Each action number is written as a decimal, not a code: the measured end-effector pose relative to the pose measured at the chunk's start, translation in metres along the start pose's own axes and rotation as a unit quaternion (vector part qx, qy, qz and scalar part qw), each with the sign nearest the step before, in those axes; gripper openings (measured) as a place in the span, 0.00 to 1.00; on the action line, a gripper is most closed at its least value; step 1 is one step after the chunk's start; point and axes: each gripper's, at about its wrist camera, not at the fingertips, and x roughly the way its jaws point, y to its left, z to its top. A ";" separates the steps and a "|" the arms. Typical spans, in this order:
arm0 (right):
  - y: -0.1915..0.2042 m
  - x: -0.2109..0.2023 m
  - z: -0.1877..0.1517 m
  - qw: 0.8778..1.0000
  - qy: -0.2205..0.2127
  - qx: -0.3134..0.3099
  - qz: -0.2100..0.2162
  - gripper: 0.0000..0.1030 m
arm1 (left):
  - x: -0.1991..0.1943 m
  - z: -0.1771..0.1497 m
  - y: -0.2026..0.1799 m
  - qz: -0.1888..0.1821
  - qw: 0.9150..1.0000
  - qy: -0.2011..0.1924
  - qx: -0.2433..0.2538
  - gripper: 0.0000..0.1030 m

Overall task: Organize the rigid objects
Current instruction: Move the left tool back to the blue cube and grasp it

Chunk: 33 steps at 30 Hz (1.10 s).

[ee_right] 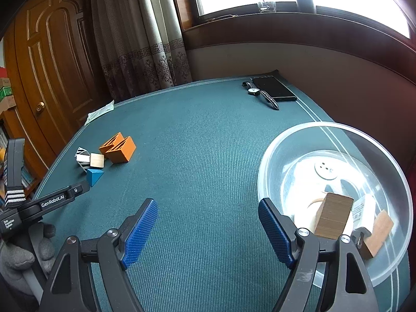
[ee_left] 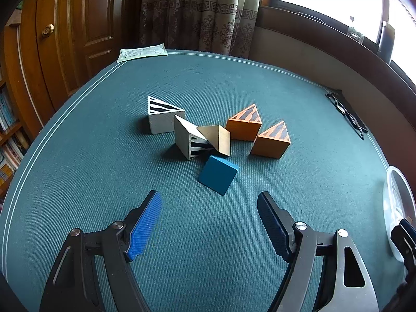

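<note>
I see the blocks clustered mid-table on the green cloth (ee_left: 78,182): a blue wedge (ee_left: 218,178) nearest my left gripper (ee_left: 209,208), whose jaws stand apart with nothing between them, then a plain wooden wedge (ee_left: 217,139), two zebra-striped wedges (ee_left: 162,118) and two orange striped wedges (ee_left: 244,124) behind. Only my right view shows inside the clear bowl (ee_right: 286,150), where two wooden blocks (ee_right: 334,214) lie just beside my right gripper (ee_right: 208,208), jaws likewise apart and empty. It also shows a gloved hand (ee_right: 31,247), a wristwatch (ee_right: 253,91) and a phone (ee_right: 274,88).
</note>
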 end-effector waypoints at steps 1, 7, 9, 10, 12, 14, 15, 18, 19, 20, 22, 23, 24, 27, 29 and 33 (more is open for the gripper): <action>0.001 0.000 0.000 1.000 -0.001 -0.002 0.001 0.80 | 0.002 0.002 -0.001 0.001 1.000 0.000 0.005 0.75; 0.007 0.003 0.002 1.000 0.002 -0.007 0.006 0.80 | 0.022 0.013 -0.003 -0.005 1.000 0.014 0.016 0.56; 0.009 0.004 0.002 1.000 0.004 -0.010 0.007 0.80 | 0.027 0.014 -0.004 -0.007 1.000 0.015 0.018 0.51; 0.011 0.005 0.002 1.000 0.005 -0.012 0.008 0.80 | 0.027 0.014 -0.006 -0.007 1.000 0.011 0.022 0.51; 0.013 0.006 0.003 1.000 0.007 -0.015 0.009 0.80 | 0.029 0.015 -0.009 -0.011 1.000 0.009 0.028 0.45; 0.017 0.008 0.004 1.000 0.008 -0.020 0.011 0.80 | 0.030 0.014 -0.011 -0.009 0.999 0.006 0.035 0.40; 0.019 0.009 0.005 1.000 0.010 -0.023 0.013 0.80 | 0.029 0.014 -0.011 -0.010 0.999 0.005 0.035 0.37; 0.025 0.013 0.009 0.999 0.016 -0.025 0.026 0.80 | 0.028 0.013 -0.009 -0.018 0.999 0.004 0.032 0.36; 0.027 0.015 0.011 0.999 0.018 -0.026 0.031 0.80 | 0.026 0.012 -0.009 -0.019 0.999 0.003 0.033 0.36; 0.030 0.017 0.014 0.999 0.020 -0.026 0.036 0.80 | 0.025 0.011 -0.009 -0.019 0.999 0.002 0.033 0.36; 0.035 0.021 0.018 0.998 0.025 -0.029 0.046 0.80 | 0.020 0.008 -0.009 -0.020 0.999 -0.002 0.032 0.36; 0.039 0.024 0.021 0.998 0.027 -0.031 0.050 0.80 | 0.018 0.007 -0.009 -0.021 0.999 -0.004 0.031 0.36; 0.042 0.028 0.023 0.998 0.029 -0.034 0.053 0.80 | 0.015 0.005 -0.008 -0.022 0.999 -0.006 0.029 0.36; 0.052 0.040 0.029 0.997 0.036 -0.041 0.059 0.80 | 0.007 0.002 -0.005 -0.018 0.999 -0.016 0.022 0.36; 0.059 0.050 0.032 0.996 0.048 -0.040 0.070 0.80 | 0.002 0.001 0.000 -0.017 1.000 -0.022 0.012 0.36; 0.078 0.071 0.041 0.993 0.064 -0.049 0.091 0.80 | -0.003 0.000 0.011 -0.012 1.000 -0.028 -0.009 0.35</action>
